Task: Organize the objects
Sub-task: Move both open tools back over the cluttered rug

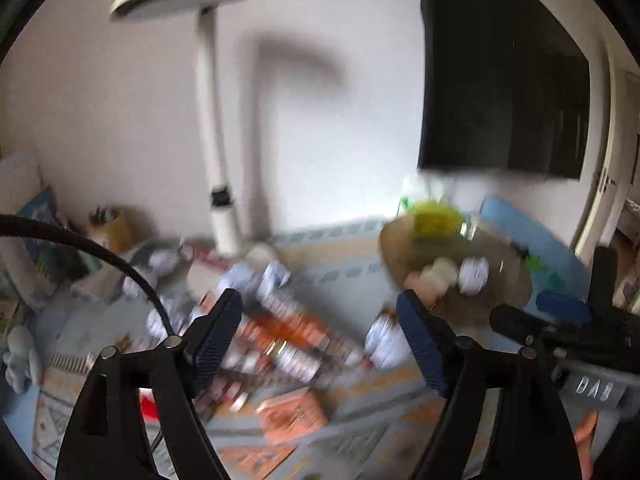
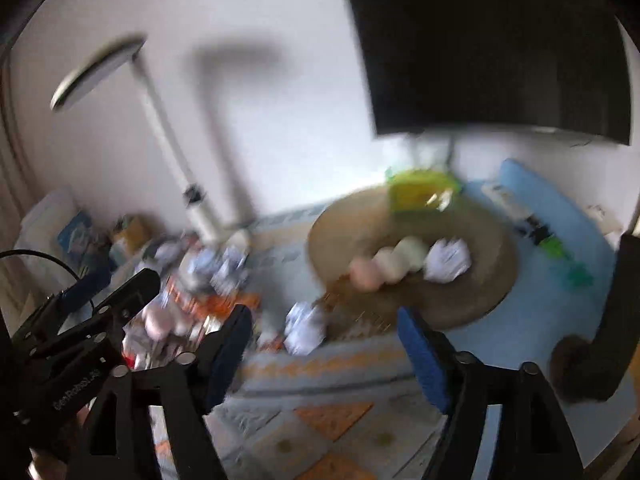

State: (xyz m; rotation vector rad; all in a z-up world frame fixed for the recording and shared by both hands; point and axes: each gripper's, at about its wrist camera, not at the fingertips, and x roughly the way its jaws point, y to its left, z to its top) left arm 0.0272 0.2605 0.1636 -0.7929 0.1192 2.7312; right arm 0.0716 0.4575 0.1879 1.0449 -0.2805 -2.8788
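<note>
Both views are smeared by blur, so small things cannot be made out. At the far left a brown cup (image 1: pixel 114 226) stands by the wall with dark sticks in it, too blurred to name; beside it rises a white lamp (image 1: pixel 216 148) with a flat round head; in front of the lamp a heap of crumpled paper balls (image 1: pixel 272 276) and orange and white boxes (image 1: pixel 296 336) lies loose on the patterned desk (image 1: pixel 360 432). The left gripper (image 1: pixel 320 344) hangs over that heap, its blue-padded fingers (image 1: pixel 216 344) spread wide with nothing between them. Further right sits a round brown tray (image 2: pixel 340 232); in it are a yellow-green box (image 2: pixel 416 192) at the back, pale pink and cream round things (image 2: pixel 384 264) in a row, and one crumpled paper ball (image 2: pixel 448 260) touching them. Another paper ball (image 2: pixel 304 328) lies on the desk just beside the tray's near rim. The right gripper (image 2: pixel 324 352) hovers near that rim; its fingers (image 2: pixel 420 356) are spread apart and empty. A dark screen (image 2: pixel 480 48) hangs on the wall above the tray.
</note>
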